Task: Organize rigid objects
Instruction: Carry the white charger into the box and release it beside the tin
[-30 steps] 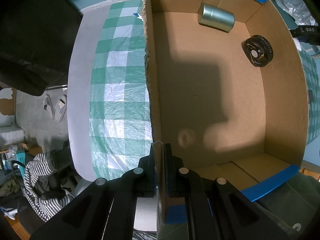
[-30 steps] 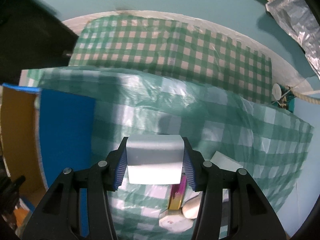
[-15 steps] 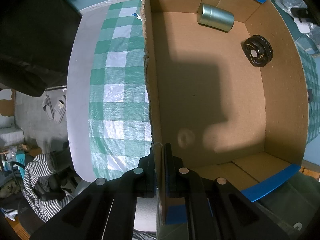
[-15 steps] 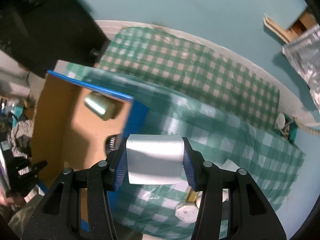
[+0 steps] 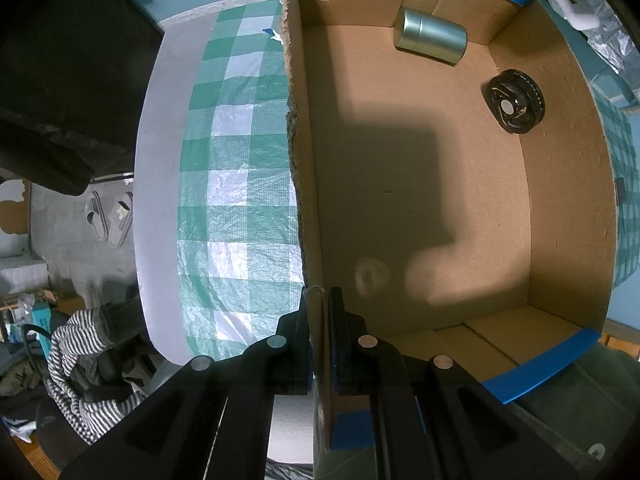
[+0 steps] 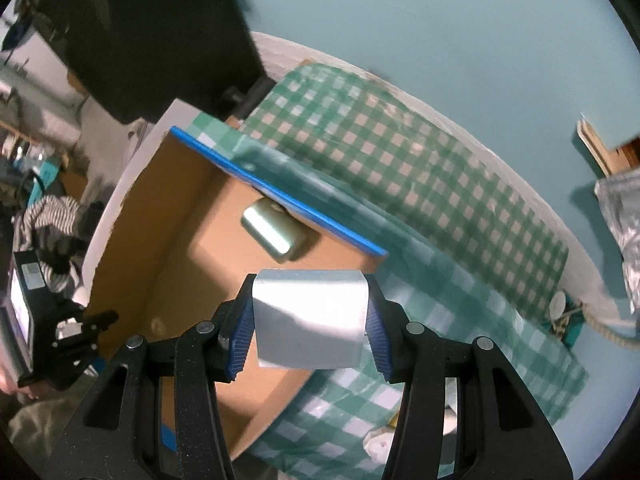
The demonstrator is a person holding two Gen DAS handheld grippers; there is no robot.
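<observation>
My left gripper (image 5: 320,312) is shut on the near-left wall of an open cardboard box (image 5: 308,184) with blue-taped rims. Inside it lie a silver-green metal can (image 5: 430,36) on its side at the far end and a black round fan-like part (image 5: 516,102) by the right wall. In the right wrist view my right gripper (image 6: 310,320) is shut on a pale grey block (image 6: 310,316), held in the air over the box (image 6: 192,248) near its right wall. The can (image 6: 270,232) shows below it. The left gripper (image 6: 80,336) appears at the far left.
The box stands on a round table under a green-and-white checked cloth (image 5: 236,184). Small white and gold items (image 6: 380,444) lie on the cloth at the lower right. A crinkled silver bag (image 6: 624,216) sits at the right edge. Slippers (image 5: 110,220) and striped clothing (image 5: 76,360) lie on the floor.
My right gripper carried the grey block up and leftward from over the cloth to above the box, rolling as it went. The left gripper and the box stayed still.
</observation>
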